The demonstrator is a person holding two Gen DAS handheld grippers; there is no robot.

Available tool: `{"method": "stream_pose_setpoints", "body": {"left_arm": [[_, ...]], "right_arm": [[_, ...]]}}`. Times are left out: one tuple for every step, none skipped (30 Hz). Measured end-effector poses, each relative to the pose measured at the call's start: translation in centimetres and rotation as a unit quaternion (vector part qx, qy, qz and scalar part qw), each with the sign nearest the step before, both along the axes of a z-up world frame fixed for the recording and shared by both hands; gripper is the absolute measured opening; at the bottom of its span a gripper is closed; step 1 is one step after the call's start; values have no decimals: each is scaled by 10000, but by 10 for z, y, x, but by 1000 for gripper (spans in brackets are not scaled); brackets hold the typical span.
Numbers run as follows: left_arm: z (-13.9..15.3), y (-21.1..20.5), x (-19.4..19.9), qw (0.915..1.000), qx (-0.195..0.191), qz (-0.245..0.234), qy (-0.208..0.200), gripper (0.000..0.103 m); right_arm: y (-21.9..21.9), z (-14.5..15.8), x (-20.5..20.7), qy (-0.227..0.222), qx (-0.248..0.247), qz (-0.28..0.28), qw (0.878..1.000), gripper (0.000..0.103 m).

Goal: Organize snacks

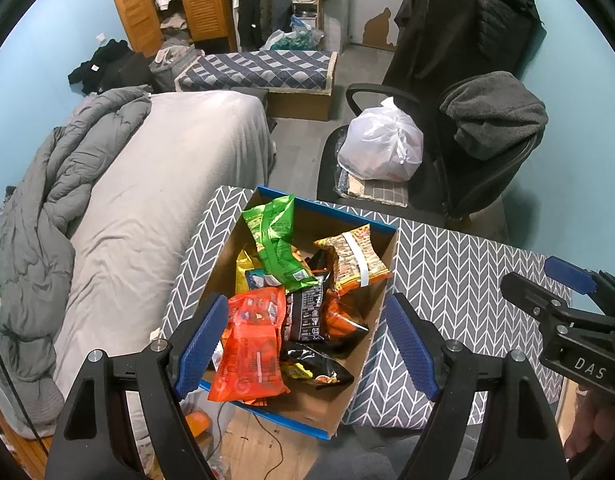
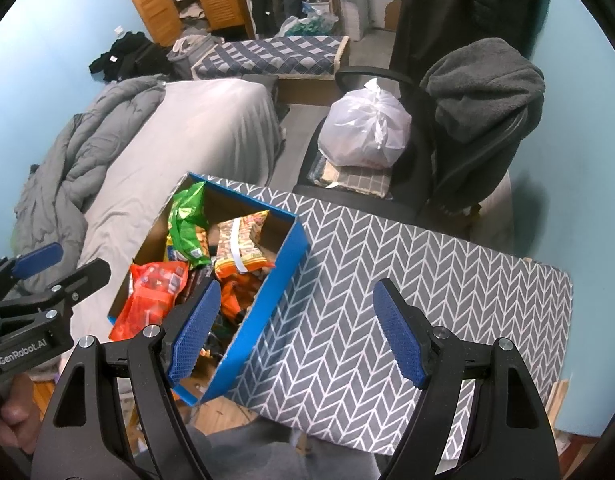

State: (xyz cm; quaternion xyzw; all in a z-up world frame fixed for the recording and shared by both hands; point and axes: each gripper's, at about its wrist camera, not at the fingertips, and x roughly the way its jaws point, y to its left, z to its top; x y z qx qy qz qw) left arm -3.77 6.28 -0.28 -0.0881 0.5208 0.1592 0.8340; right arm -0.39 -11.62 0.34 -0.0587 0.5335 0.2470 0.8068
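Snack packets sit heaped in the blue-sided cardboard box (image 1: 381, 280) at centre frame, on the left end of the chevron-cloth table (image 2: 427, 280). Left gripper (image 1: 307, 344) hangs spread over the orange packet (image 1: 247, 344), pinching nothing. Right gripper (image 2: 295, 332) is spread too, straddling the box's right wall. Likely next: take the top orange packet by a flat edge, though the pile's depth is hard to read.

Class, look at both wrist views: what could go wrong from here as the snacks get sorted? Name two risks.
1. The cardboard box overhangs the near edge of the patterned table; pressing down inside might tip it off.
2. The orange-red packet pokes over the box's near rim, so a careless pull by the left gripper could drag it to the floor.
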Motion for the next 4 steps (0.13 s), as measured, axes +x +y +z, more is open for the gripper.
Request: {"method": "stream_pose_setpoints", "body": {"left_arm": [[1,-1,0,10000,9,21,-8,82],[1,-1,0,10000,15,41,-9,82],[1,-1,0,10000,15,71,6,82],[1,-1,0,10000,7,92,21,82]], "right_arm": [[0,0,1,1,3,14,10000,78],[-1,0,3,1,6,30,10000,78],[-1,0,3,3,12,43,10000,78],[-1,0,4,11,21,58,10000,78]]}}
